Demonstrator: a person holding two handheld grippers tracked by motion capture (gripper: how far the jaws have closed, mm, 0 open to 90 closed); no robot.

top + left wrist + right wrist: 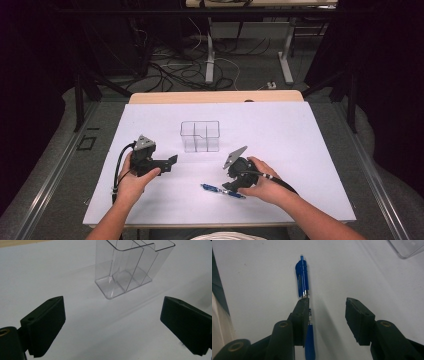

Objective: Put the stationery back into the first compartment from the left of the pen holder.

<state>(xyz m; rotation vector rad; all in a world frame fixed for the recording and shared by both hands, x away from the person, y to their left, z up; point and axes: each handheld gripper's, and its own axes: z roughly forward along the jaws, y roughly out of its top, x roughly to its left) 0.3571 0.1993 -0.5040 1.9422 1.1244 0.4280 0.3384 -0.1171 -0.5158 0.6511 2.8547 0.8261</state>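
A blue pen (223, 190) lies flat on the white table (300, 150), on the person's side of the clear plastic organizer (200, 136) and a little to its right, well apart from it. The organizer stands upright, split into compartments by thin clear walls.

The right gripper (235, 186) sits low over the pen, tilted down toward the table. In the right gripper view its jaws stand moderately apart — nothing is clamped between them. The pen (303, 282) runs lengthwise away from the camera, and its middle passes under one jaw rather than through the gap, so the gap itself shows bare table. Whether that jaw actually touches the pen cannot be told. A corner of the organizer (405, 248) shows at the top edge of that view.

The left gripper (172, 161) is held on the person's side of the organizer and to its left, near it but not touching. In the left gripper view its jaws are spread wide with only table between them — the organizer (130, 267) stands ahead, beyond the jaw tips.
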